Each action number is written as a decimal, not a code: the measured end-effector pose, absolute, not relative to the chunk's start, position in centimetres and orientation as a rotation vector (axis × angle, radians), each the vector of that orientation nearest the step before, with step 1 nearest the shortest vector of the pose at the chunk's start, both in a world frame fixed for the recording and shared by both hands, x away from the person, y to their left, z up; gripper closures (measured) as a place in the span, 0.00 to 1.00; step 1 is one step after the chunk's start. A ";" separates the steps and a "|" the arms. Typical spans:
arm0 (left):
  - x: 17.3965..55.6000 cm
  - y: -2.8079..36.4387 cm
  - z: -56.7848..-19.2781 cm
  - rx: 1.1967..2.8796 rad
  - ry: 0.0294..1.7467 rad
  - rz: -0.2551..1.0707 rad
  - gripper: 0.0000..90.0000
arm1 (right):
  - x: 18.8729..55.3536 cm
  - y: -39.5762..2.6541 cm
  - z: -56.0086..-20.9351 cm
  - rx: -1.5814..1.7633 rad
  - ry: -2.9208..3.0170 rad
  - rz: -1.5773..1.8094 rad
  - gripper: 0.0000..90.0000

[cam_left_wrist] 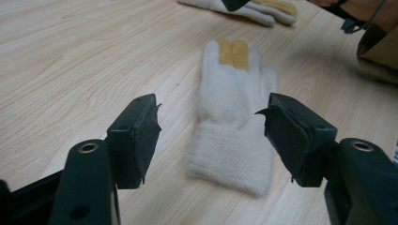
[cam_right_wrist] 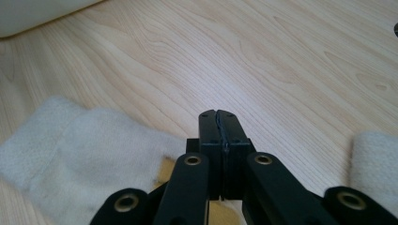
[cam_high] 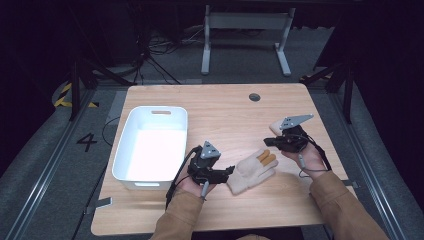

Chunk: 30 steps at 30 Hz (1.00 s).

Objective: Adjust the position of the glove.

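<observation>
A cream knitted glove [cam_high: 253, 170] with yellow fingertips lies flat on the wooden table [cam_high: 225, 115], cuff toward my left gripper [cam_high: 230, 172]. In the left gripper view that gripper [cam_left_wrist: 210, 112] stands open, level with the glove's [cam_left_wrist: 232, 136] cuff, and its pads are not touching the wool. A second cream glove [cam_high: 276, 126] lies farther right, partly under my right gripper [cam_high: 267, 141]. The right gripper [cam_right_wrist: 219, 115] is shut with nothing between its jaws and hovers over the first glove's [cam_right_wrist: 80, 145] fingers. The second glove [cam_right_wrist: 375, 164] shows at that view's right edge.
A white plastic bin [cam_high: 150, 145] stands on the left part of the table and looks to hold nothing. A round dark grommet [cam_high: 254, 97] sits near the far edge. Bare wood lies between the gloves and the near edge.
</observation>
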State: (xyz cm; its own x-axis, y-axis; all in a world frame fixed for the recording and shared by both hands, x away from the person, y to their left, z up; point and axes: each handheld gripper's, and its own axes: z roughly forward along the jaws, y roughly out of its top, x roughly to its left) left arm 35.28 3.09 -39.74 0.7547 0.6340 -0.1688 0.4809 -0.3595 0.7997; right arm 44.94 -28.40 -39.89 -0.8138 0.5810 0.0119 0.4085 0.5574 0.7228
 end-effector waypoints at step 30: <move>34.7 1.6 -39.9 2.143 0.792 0.234 0.38 | 46.2 -24.3 -44.3 0.850 2.703 0.924 0.99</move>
